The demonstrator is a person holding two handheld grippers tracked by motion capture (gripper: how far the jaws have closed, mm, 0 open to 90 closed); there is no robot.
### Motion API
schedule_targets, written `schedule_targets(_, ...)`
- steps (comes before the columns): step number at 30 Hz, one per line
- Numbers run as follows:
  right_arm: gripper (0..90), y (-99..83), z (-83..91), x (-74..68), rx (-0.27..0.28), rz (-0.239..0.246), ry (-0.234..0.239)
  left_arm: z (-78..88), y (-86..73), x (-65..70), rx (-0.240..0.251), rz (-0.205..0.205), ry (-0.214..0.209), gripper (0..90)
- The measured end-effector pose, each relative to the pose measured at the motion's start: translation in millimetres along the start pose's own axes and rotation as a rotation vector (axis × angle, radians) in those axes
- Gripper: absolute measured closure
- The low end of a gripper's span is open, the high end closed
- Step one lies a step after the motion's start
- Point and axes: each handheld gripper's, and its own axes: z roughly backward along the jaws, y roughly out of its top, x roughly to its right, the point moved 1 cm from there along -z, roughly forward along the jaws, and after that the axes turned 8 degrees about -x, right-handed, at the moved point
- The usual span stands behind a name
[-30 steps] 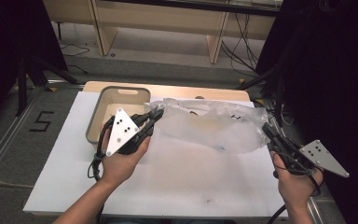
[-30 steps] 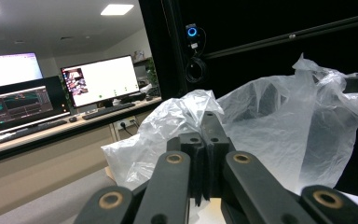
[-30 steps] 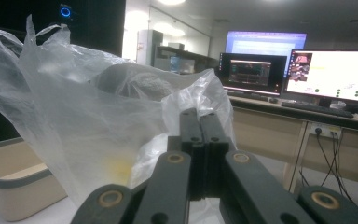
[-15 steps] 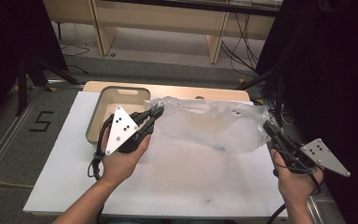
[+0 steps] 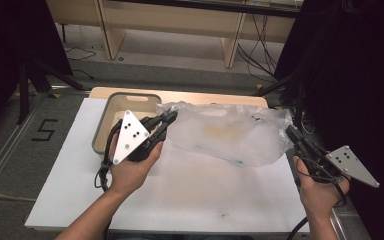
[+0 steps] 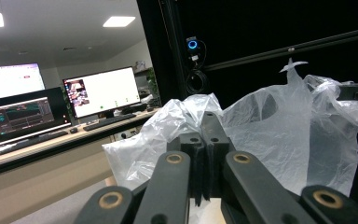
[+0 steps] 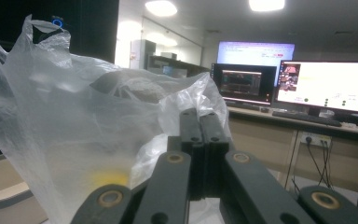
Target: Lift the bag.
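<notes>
Two hand-held grippers pinch opposite ends of a clear plastic bag [image 5: 230, 135] stretched above a white table [image 5: 180, 195]. The left gripper [image 5: 169, 119], jaws pressed together on the bag's edge, sits just beside a grey bin [image 5: 102, 127] at the table's far left; in the left gripper view the crumpled film [image 6: 279, 135] billows up behind the closed jaws. The right gripper [image 5: 291, 132] clamps the bag's other end near the table's right edge, its jaws likewise closed on the plastic [image 7: 74, 112]. A faint yellow patch [image 5: 220, 131] shows through the bag. A wooden board [image 5: 205, 97] lies beneath the bin, and monitors [image 7: 326, 86] glow on a desk behind.
</notes>
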Motion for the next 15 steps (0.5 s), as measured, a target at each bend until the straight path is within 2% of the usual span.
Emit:
schedule_targets(6,90.0,1.2,-7.8,2.5,-0.005,0.0,-0.022,-11.9,-1.7,-9.0,-0.021,-0.001,0.018,89.1)
schedule_targets(12,90.0,-3.4,-19.0,6.2,-0.02,0.011,-0.052,-30.3,-11.6,-21.6,-0.062,0.017,0.051,89.1)
schedule_targets(15,90.0,-5.5,-25.0,7.2,-0.028,0.013,-0.066,-40.5,-17.6,-26.6,-0.089,0.009,0.062,89.1)
